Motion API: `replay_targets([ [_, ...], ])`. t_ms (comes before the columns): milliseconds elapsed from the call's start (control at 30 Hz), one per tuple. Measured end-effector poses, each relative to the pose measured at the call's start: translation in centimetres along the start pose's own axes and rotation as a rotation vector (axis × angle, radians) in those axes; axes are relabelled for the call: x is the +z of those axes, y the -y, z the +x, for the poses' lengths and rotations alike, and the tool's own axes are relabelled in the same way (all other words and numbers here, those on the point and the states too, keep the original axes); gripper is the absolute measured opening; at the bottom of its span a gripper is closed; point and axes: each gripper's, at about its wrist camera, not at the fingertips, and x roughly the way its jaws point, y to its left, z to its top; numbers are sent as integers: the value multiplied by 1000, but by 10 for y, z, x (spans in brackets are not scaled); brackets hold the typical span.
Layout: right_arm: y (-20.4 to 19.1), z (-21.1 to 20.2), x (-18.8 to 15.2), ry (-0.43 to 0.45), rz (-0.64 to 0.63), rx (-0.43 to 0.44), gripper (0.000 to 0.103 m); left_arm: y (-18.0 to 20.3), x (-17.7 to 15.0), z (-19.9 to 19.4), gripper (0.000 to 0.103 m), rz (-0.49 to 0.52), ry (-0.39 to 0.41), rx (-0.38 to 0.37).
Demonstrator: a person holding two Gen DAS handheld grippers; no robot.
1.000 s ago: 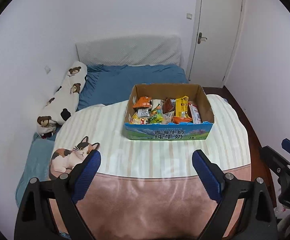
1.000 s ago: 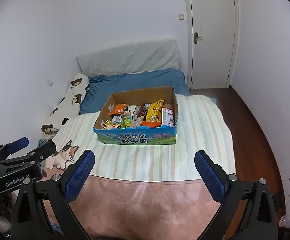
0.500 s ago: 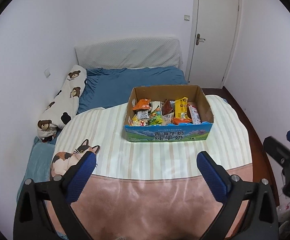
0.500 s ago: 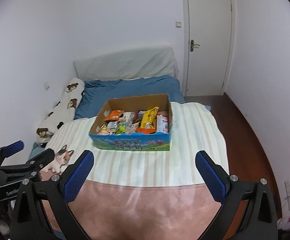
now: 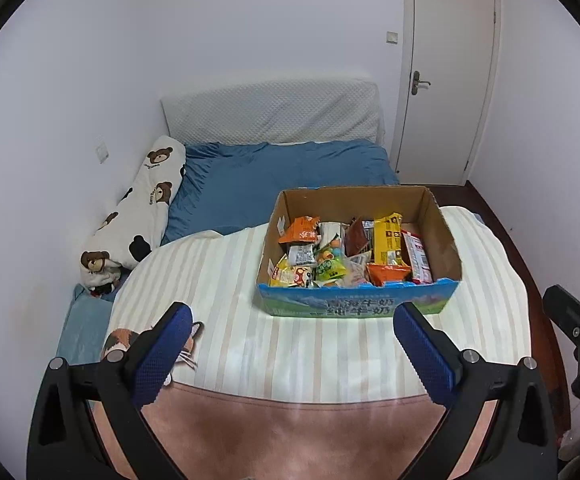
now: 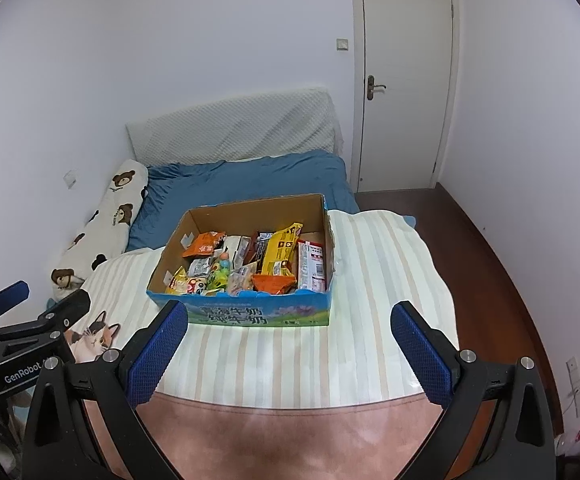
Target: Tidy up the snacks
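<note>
An open cardboard box [image 5: 436, 212] with a blue printed front stands on the striped blanket [image 5: 226, 280]; it also shows in the right wrist view [image 6: 250, 318]. It holds several snack packets, among them an orange packet [image 5: 300, 230], a yellow packet [image 5: 388, 240] and a red-and-white packet [image 5: 418, 256]. My left gripper [image 5: 292, 320] is open and empty, held above the blanket in front of the box. My right gripper [image 6: 288, 320] is open and empty, also in front of the box.
A long bear-print pillow [image 5: 138, 212] lies along the left wall on the blue sheet [image 5: 282, 176]. A cat print [image 6: 94, 334] marks the blanket's left side. A padded headboard [image 5: 270, 114] and a closed door [image 5: 446, 76] stand behind. Dark wooden floor [image 6: 502, 280] runs on the right.
Both grippers have risen and drawn back a little, so the box sits lower and smaller in view. Both stay open and empty.
</note>
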Motion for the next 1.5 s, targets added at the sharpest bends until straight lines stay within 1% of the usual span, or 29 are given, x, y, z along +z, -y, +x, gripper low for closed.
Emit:
replay_targets([
  [200, -2, 19, 9, -4, 3, -14, 103, 0, 11, 14, 103, 1, -3, 7],
  [433, -4, 28, 14, -3, 2, -31, 103, 2, 16, 20, 103, 8, -2, 5],
  [667, -4, 35, 15, -26, 15, -31, 103, 5, 19, 23, 103, 17, -11, -10],
  [900, -6, 39, 13, -44, 13, -29, 103, 9, 20, 23, 103, 24, -18, -21],
  [1500, -6, 36, 14, -40, 19, -30, 103, 7, 21, 22, 103, 13, -15, -30],
])
